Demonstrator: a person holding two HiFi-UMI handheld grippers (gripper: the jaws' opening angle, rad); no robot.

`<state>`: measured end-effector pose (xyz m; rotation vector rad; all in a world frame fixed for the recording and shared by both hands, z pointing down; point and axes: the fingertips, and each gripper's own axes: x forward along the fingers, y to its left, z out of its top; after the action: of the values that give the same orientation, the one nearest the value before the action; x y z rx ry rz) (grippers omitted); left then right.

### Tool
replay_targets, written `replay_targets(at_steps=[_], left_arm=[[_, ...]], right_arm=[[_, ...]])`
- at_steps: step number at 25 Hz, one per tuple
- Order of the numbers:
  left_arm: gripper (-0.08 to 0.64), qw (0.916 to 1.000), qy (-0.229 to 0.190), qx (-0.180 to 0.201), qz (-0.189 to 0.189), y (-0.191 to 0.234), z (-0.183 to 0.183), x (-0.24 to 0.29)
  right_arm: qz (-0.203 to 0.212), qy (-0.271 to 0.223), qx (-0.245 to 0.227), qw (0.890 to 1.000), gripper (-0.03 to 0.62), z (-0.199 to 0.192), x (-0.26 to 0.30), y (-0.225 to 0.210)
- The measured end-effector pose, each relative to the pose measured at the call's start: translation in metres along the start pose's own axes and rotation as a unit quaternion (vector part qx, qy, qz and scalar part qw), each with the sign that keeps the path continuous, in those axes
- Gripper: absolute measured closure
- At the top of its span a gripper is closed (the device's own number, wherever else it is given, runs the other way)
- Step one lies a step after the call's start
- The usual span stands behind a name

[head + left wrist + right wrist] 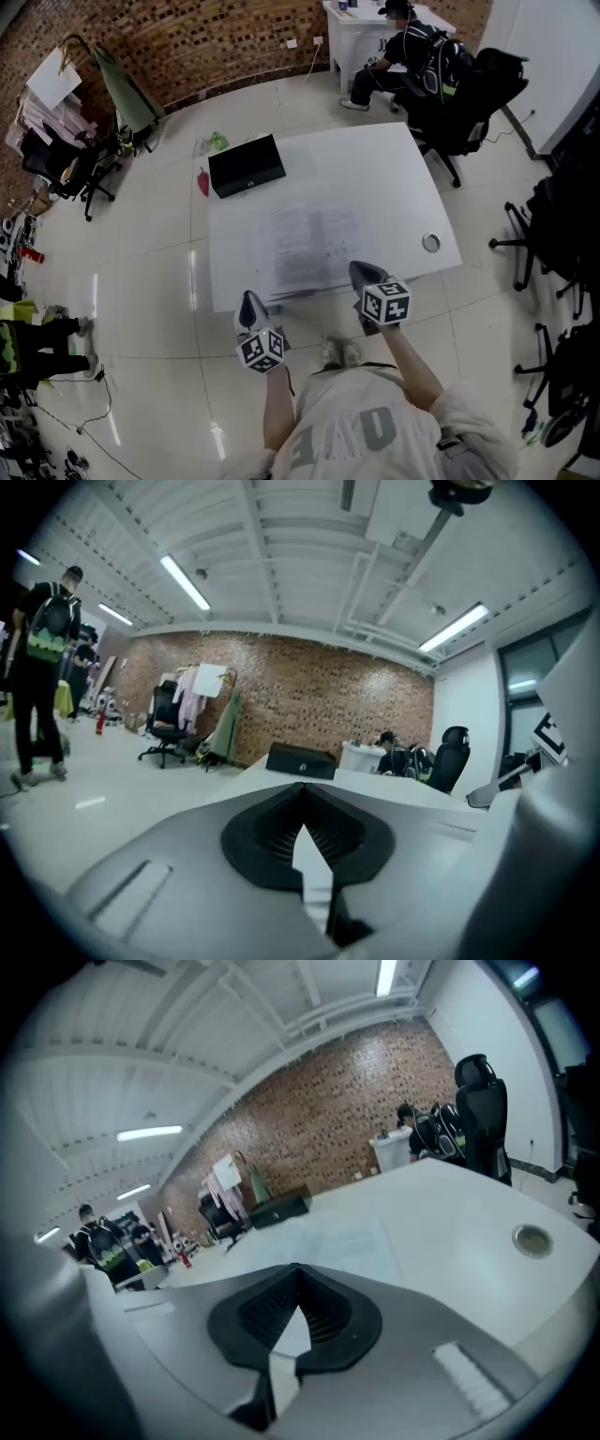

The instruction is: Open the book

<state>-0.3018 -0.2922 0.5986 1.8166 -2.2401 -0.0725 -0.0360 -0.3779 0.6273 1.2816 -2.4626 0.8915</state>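
Observation:
The book lies flat in the middle of the white table, with pale printed pages facing up. In the right gripper view the book's pages spread just beyond the jaws. My left gripper hangs at the table's front edge, left of the book's near corner. Its jaws are shut with nothing between them, as the left gripper shows in its own view. My right gripper hovers over the near edge beside the book's near right corner. The right gripper is also shut and empty.
A black case sits at the table's far left corner. A round metal grommet is set into the table at the right. A person sits at a far desk, with a black office chair beside the table. More chairs stand at the right.

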Motion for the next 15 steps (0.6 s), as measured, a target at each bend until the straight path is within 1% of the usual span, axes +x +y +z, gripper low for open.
replay_targets(at_steps=[1, 3, 4, 6, 7, 9, 12, 15], left_arm=[[0.548, 0.9993, -0.026, 0.014, -0.023, -0.012, 0.023, -0.001], [0.546, 0.9939, -0.073, 0.043, -0.071, -0.039, 0.064, -0.005], [0.546, 0.9899, -0.09, 0.059, -0.092, -0.052, 0.08, -0.008], [0.546, 0.9823, -0.108, 0.092, -0.122, -0.074, 0.103, -0.013], [0.546, 0.9796, -0.111, 0.103, -0.132, -0.082, 0.11, -0.015], [0.546, 0.9765, -0.113, 0.11, -0.147, -0.091, 0.118, -0.018], [0.546, 0.9764, -0.106, 0.102, -0.158, -0.093, 0.114, -0.021], [0.545, 0.9774, -0.091, 0.083, -0.172, -0.089, 0.104, -0.03]], right_arm=[[0.018, -0.029, 0.002, 0.999, 0.588, 0.021, -0.013, 0.01], [0.038, -0.078, 0.005, 0.996, 0.588, 0.055, -0.042, 0.024], [0.042, -0.098, 0.005, 0.994, 0.588, 0.067, -0.055, 0.027], [0.041, -0.128, 0.005, 0.991, 0.588, 0.083, -0.079, 0.029], [0.038, -0.138, 0.006, 0.99, 0.588, 0.086, -0.09, 0.029], [0.028, -0.153, 0.01, 0.988, 0.588, 0.089, -0.107, 0.028], [0.005, -0.163, 0.018, 0.986, 0.588, 0.084, -0.125, 0.025], [-0.019, -0.157, 0.035, 0.987, 0.588, 0.066, -0.138, 0.021]])
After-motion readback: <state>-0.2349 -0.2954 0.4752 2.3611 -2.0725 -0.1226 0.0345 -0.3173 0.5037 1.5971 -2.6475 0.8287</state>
